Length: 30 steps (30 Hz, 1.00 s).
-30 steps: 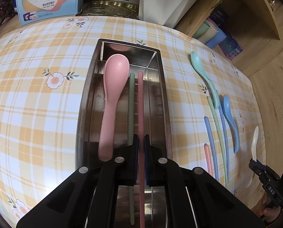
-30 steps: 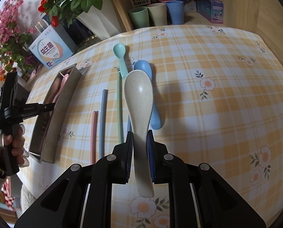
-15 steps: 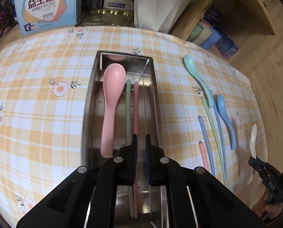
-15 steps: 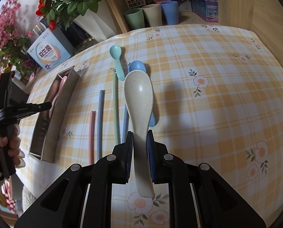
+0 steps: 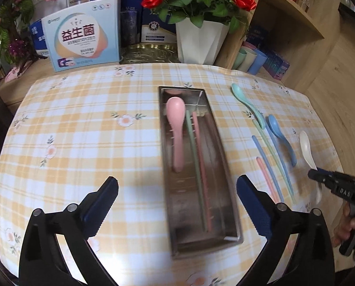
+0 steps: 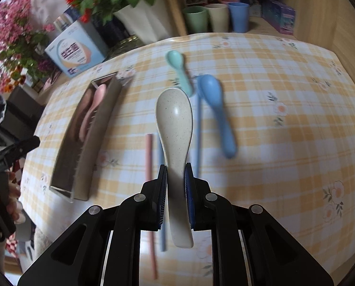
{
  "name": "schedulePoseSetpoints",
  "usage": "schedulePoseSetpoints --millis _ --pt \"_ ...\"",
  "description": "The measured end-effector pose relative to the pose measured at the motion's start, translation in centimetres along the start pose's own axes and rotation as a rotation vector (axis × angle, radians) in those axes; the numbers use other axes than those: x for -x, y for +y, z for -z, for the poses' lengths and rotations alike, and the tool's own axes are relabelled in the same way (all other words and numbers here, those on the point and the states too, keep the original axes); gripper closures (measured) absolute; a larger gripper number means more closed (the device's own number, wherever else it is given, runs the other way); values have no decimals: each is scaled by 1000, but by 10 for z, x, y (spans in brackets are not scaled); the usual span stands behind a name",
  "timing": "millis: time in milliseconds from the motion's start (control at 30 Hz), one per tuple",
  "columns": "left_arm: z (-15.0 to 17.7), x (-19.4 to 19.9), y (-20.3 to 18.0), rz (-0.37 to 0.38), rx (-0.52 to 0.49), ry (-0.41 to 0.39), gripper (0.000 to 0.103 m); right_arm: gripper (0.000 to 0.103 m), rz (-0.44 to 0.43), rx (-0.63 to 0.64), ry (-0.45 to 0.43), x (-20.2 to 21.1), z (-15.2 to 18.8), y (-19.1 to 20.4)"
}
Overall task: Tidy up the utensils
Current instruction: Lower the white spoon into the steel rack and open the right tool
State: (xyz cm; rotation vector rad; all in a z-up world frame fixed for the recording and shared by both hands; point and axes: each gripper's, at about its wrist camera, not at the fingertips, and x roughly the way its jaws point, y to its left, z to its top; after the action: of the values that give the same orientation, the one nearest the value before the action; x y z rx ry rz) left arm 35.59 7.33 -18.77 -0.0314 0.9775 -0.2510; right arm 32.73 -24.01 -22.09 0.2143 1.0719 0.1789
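A steel tray [image 5: 222, 157] [image 6: 98, 128] lies on the checked tablecloth and holds a pink spoon [image 5: 176, 121], a green chopstick [image 5: 194, 157] and a pink chopstick [image 5: 201, 157]. My left gripper [image 5: 177, 190] hovers above the tray's near half, its jaws opening wide with nothing between them. My right gripper [image 6: 175, 181] is shut on the handle of a speckled cream spoon [image 6: 175, 116] [image 5: 307, 150], lifted over the loose utensils. On the cloth lie a teal spoon [image 5: 246, 101] [image 6: 179, 71], a blue spoon [image 5: 281, 135] [image 6: 215, 102], and pink, blue and green chopsticks [image 5: 270, 164].
At the table's back stand a white flower pot [image 5: 198, 40], a printed box [image 5: 82, 40] and a gold dish [image 5: 148, 52]. Cups [image 6: 215, 16] sit on a shelf at the back right. A hand [image 6: 1, 202] holds the left gripper's handle.
The left gripper let go of the pink chopstick, which now lies in the tray, opened wide and drew up and back. The right gripper carried the cream spoon slightly toward the tray.
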Motion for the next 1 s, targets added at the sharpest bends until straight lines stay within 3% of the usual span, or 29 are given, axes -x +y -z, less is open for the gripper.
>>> schedulePoseSetpoints --millis 300,733,1000 --pt "20 30 33 -38 -24 -83 6 88 -27 24 82 -22 -5 65" --pt "36 57 83 -55 60 -171 6 88 -88 -13 154 -58 -37 155" --pt "45 63 95 -59 89 -179 6 88 -66 -100 232 -87 -35 162"
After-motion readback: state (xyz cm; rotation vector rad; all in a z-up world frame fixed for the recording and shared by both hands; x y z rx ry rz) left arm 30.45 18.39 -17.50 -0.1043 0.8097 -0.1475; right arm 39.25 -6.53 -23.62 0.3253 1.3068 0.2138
